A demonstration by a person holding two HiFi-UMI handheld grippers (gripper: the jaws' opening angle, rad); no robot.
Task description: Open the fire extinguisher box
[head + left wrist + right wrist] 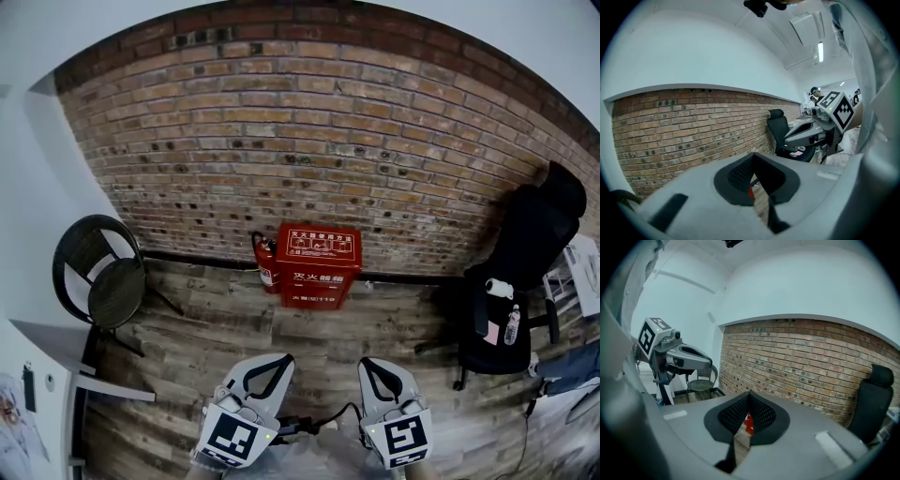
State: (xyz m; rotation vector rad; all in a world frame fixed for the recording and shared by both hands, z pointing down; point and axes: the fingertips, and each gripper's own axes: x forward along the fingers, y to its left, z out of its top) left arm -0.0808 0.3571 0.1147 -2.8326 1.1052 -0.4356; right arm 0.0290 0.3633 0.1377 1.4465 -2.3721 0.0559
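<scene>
Both claws, the left gripper [279,360] and right gripper [368,363], are closed and empty, well apart from the red fire extinguisher box [319,265], which stands shut against the brick wall [309,141]. Reaching and opening it are not yet done.

Three views — one shared brick wall [309,141]

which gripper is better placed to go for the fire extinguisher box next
Right, narrowly. Both grippers are shut and well short of the fire extinguisher box. The right gripper has the box's bare side ahead, while the left gripper faces the side where an extinguisher stands beside it.
</scene>
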